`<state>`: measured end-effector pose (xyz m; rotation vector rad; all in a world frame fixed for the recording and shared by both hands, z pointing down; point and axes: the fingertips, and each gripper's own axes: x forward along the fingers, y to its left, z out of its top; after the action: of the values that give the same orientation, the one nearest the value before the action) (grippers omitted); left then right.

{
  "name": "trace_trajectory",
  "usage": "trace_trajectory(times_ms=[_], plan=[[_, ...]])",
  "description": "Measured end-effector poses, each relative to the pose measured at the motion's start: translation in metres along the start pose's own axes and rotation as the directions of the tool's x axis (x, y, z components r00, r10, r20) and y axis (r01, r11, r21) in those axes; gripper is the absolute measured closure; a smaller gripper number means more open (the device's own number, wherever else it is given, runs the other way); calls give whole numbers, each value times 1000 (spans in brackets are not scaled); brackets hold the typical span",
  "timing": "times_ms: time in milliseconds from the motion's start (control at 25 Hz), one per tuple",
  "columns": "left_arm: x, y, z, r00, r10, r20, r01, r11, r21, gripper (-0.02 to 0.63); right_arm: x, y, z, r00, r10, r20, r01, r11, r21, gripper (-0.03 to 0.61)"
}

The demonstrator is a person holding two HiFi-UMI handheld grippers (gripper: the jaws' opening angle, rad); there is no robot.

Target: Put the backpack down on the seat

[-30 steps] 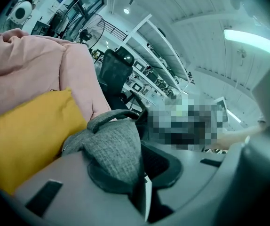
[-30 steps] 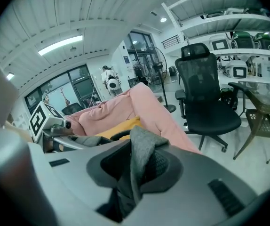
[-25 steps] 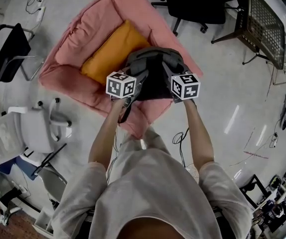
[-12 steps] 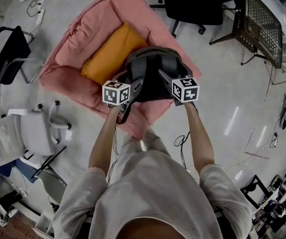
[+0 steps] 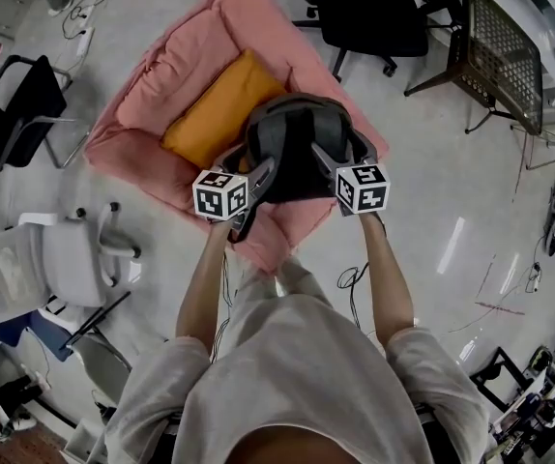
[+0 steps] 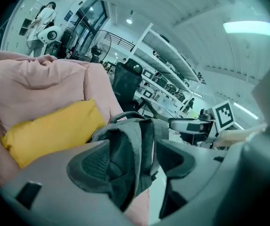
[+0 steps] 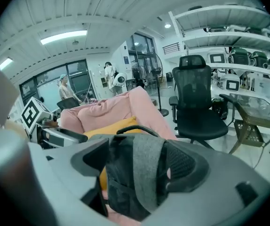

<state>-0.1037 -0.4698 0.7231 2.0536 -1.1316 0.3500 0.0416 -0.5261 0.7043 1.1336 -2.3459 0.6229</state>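
Backpack [image 5: 297, 148], grey, upright on the near edge of the pink seat [image 5: 161, 75], touching the yellow cushion [image 5: 215, 114] deeper in the seat. Left gripper [image 5: 258, 177] spread wide, strap loose between its jaws. Right gripper [image 5: 324, 158] jaws closing, strap between them, not clamped. Bare floor [image 5: 442, 162] right of the seat. Black office chair [image 5: 369, 13] past the seat's far corner, white chair [image 5: 60, 259] left of its near edge. Only in the gripper views: shelving [image 7: 229, 27] beyond the seat.

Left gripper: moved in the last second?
Yes. The left gripper has drawn back from the orange cushion, down and slightly left in the head view. Its jaws stand apart around the backpack.
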Motion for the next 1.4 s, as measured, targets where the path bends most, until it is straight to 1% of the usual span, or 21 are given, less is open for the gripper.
trace_trajectory(times_ms=[120,280,320,400,480,600,720,760,880,1080,1200,1400], plan=[[-11,-8,7,1000,10,28,-11,999,36,326,-17,9,6,1000,3,26,-3,1000,-4,230],[-28,-25,26,997,-1,77,-5,997,71,327,-43,19,15,998,-1,58,2,1000,-8,266],[-34,-29,31,996,-3,91,-4,997,83,327,-49,22,18,998,-1,68,2,1000,-12,289],[-44,-38,41,993,-6,115,-6,994,107,327,-60,29,25,996,0,88,2,1000,-24,316],[-54,-48,50,991,-9,131,-8,991,135,327,-71,34,32,994,-6,108,10,999,-36,361],[-67,-62,60,989,-17,147,-9,985,173,327,-86,38,43,991,-16,136,22,999,-44,407],[-81,-72,66,985,-23,168,-10,982,190,329,-99,42,53,986,-18,165,26,999,-43,451],[-86,-75,67,984,-21,177,-14,981,194,338,-103,44,55,985,-18,173,26,999,-45,464],[-99,-83,71,979,-18,203,-23,980,200,396,-116,50,62,981,-24,194,36,998,-58,500],[-118,-99,83,969,-25,245,-31,975,222,472,-134,62,78,973,-23,230,43,996,-83,560],[-126,-108,90,965,-29,262,-36,970,240,536,-147,66,87,968,-17,250,42,995,-93,578],[-138,-124,105,958,-53,281,-27,962,272,584,-163,72,102,961,14,275,14,995,-102,580]])
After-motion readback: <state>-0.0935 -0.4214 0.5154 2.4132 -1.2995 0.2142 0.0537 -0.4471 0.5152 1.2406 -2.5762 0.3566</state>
